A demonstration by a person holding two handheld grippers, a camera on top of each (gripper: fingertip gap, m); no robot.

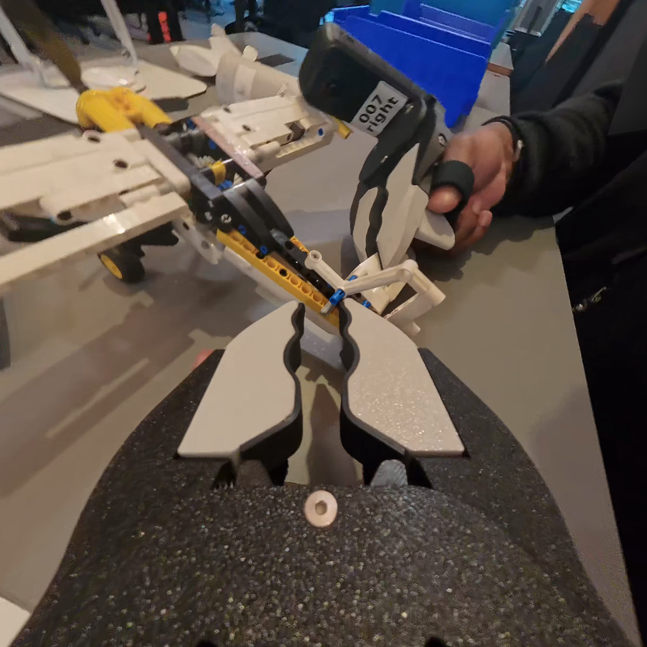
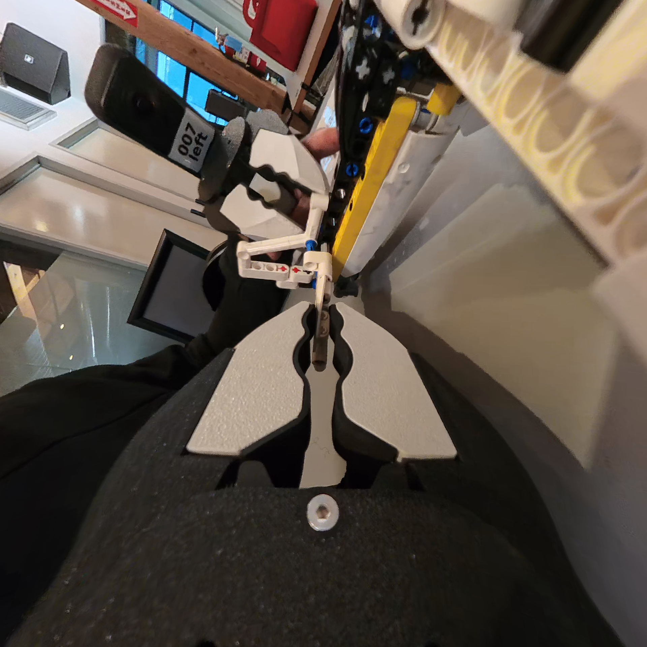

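A white, yellow and black brick-built plane model (image 1: pixel 147 175) stands on the grey table (image 1: pixel 490 350). My left gripper (image 1: pixel 321 308) is shut across the model's nose, with the yellow holed beam (image 1: pixel 280 271) between its pads. A white linkage of thin beams with blue pins (image 1: pixel 381 276) hangs off that nose. My right gripper (image 2: pixel 322 308) is shut on a thin white beam with a dark axle (image 2: pixel 320 336) at the end of that linkage (image 2: pixel 276 268). The right gripper also shows in the left wrist view (image 1: pixel 376 259), as the left gripper does in the right wrist view (image 2: pixel 313 206).
A blue bin (image 1: pixel 420 52) stands at the back right. Loose white model panels (image 1: pixel 196 56) lie at the back. A yellow part (image 1: pixel 115 108) sits at the model's far end. A person's hand (image 1: pixel 469 189) holds the right gripper near the table's right edge. Spacing between my two grippers at the tips: around 5 centimetres.
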